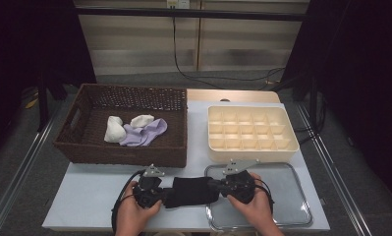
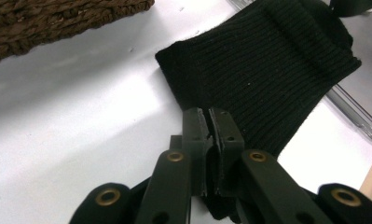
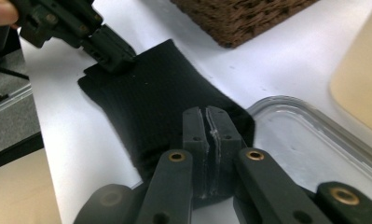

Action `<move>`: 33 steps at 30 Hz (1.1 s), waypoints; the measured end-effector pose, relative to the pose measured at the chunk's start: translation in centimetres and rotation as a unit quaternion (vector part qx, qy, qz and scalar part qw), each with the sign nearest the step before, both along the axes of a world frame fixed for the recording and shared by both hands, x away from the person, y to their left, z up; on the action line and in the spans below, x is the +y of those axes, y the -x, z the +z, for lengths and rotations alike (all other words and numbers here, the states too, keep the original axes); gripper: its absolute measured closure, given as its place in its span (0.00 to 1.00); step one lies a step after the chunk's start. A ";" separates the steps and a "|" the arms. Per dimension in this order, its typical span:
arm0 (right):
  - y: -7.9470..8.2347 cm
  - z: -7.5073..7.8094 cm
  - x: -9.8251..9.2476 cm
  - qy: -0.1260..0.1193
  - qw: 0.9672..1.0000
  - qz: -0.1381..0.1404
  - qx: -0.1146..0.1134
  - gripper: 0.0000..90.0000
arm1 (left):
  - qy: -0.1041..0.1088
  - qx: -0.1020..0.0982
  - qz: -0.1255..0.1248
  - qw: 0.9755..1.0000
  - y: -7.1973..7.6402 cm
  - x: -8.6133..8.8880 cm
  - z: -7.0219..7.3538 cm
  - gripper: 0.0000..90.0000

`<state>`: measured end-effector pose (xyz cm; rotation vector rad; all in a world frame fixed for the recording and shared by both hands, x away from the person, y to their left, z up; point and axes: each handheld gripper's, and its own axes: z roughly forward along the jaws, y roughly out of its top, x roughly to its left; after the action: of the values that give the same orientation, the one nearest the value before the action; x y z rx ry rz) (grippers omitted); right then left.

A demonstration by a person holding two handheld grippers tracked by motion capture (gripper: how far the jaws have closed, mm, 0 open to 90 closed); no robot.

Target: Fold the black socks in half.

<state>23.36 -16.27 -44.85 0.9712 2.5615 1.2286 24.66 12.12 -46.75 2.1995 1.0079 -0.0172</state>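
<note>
A black ribbed sock (image 1: pixel 191 191) lies stretched across the front of the white table, its right end over the rim of a clear tray (image 1: pixel 292 196). My left gripper (image 1: pixel 165 194) is shut on the sock's left end; in the left gripper view the pads (image 2: pixel 207 116) pinch the black knit (image 2: pixel 267 60). My right gripper (image 1: pixel 214 186) is shut on the opposite end, its jaws (image 3: pixel 207 116) closed over the fabric (image 3: pixel 155 98). The left gripper (image 3: pixel 111 56) appears at the far end of the sock in the right gripper view. A hand holds each gripper.
A brown wicker basket (image 1: pixel 129 152) stands at the back left with white socks (image 1: pixel 115 129) and a lilac one (image 1: pixel 147 132) inside. A cream box (image 1: pixel 252 129) of several small compartments sits at the back right, behind the tray.
</note>
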 end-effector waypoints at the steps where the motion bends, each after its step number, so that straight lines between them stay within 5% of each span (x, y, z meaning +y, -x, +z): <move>1: 0.0 0.0 0.1 -0.002 1.000 -0.001 0.003 0.96 | 0.000 0.004 -0.002 1.000 -0.1 0.1 0.1 0.96; 15: 0.0 -0.3 2.0 0.001 1.000 0.017 0.004 0.96 | 0.034 0.025 0.012 0.999 -0.2 1.1 1.6 0.97; 33: -0.3 -1.3 5.5 0.025 0.998 0.056 0.002 0.96 | 0.060 0.039 -0.001 0.997 -0.3 1.4 2.3 0.97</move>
<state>23.67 -10.81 -46.19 0.8321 2.6680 1.1849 24.91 13.51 -44.41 2.1051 1.0197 -0.1606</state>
